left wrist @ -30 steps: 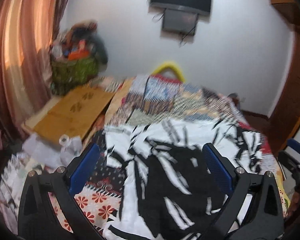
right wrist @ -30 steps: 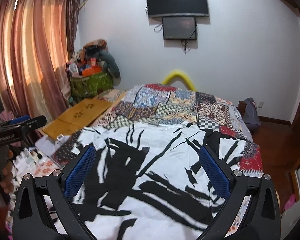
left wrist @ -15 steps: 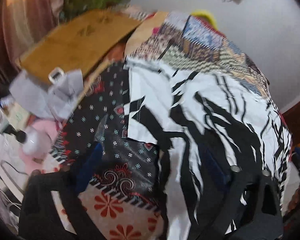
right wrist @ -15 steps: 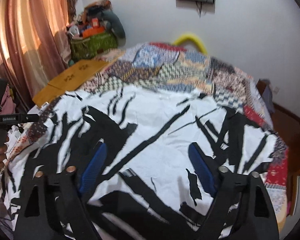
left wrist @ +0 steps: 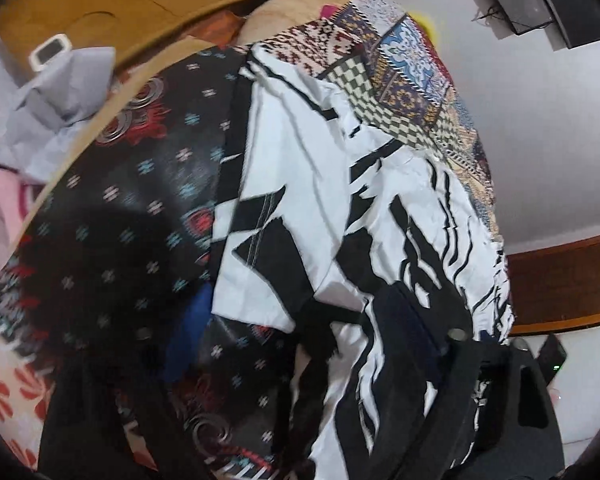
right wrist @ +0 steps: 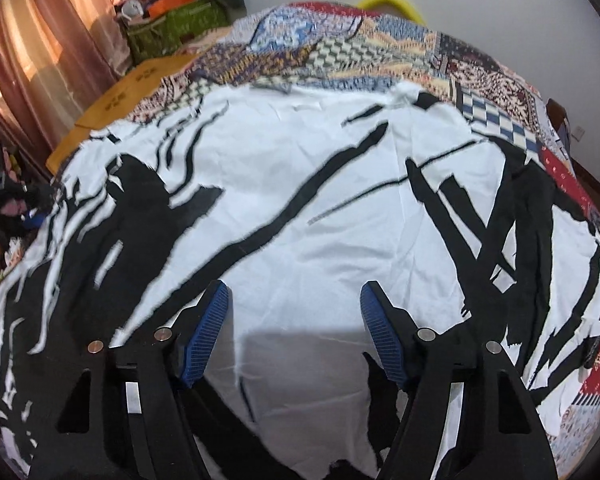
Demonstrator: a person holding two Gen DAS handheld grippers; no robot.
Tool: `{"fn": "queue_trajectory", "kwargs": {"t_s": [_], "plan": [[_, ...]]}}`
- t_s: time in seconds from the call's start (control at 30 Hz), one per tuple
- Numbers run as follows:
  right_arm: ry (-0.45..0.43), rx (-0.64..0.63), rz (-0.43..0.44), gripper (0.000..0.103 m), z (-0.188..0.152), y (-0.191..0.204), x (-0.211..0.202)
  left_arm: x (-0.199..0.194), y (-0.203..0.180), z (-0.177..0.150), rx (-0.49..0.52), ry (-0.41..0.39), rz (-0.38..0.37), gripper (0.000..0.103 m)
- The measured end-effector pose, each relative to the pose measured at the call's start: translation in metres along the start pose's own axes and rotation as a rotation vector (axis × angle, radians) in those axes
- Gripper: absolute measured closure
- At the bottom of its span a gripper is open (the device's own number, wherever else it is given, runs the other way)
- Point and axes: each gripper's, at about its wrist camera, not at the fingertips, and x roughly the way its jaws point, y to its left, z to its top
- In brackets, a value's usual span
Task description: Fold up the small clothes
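Curtain: a pink-orange curtain [right wrist: 24,52] hangs at the far left, beside the bed.
Basket: a green basket [right wrist: 172,26] heaped with items stands in the corner next to the curtain.
Mat: a tan mat [right wrist: 116,104] lies along the bed's left edge.
Left gripper: the left gripper [left wrist: 296,364] hangs tilted over the garment's left side; its fingers stand apart, a blurred blue pad [left wrist: 188,332] over the dark quilt patch and the other finger over the printed cloth, nothing between them.
Garment: a white shirt with black brush strokes [right wrist: 300,208] is spread flat across the patchwork quilt [right wrist: 380,48]; one sleeve [left wrist: 268,236] lies out to the left.
Right gripper: the right gripper [right wrist: 296,308] hovers low over the shirt's near middle, blue pads [right wrist: 208,332] spread wide, grasping nothing.
Wall: a screen [left wrist: 540,0] is mounted on the white wall.
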Motion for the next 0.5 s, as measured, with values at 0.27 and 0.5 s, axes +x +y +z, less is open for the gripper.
{"fn": "queue_trajectory", "kwargs": {"t_s": [0.27, 0.5], "plan": [[0.008, 0.028, 0.046, 0.040, -0.006, -0.010, 0.000, 0.012, -0.008, 0.027, 0.066, -0.022, 0.126, 0.097], [0.015, 0.041, 0.038, 0.046, -0.009, -0.014, -0.001, -0.019, -0.083, 0.024, 0.322, -0.185, 0.226, 0.099]]}}
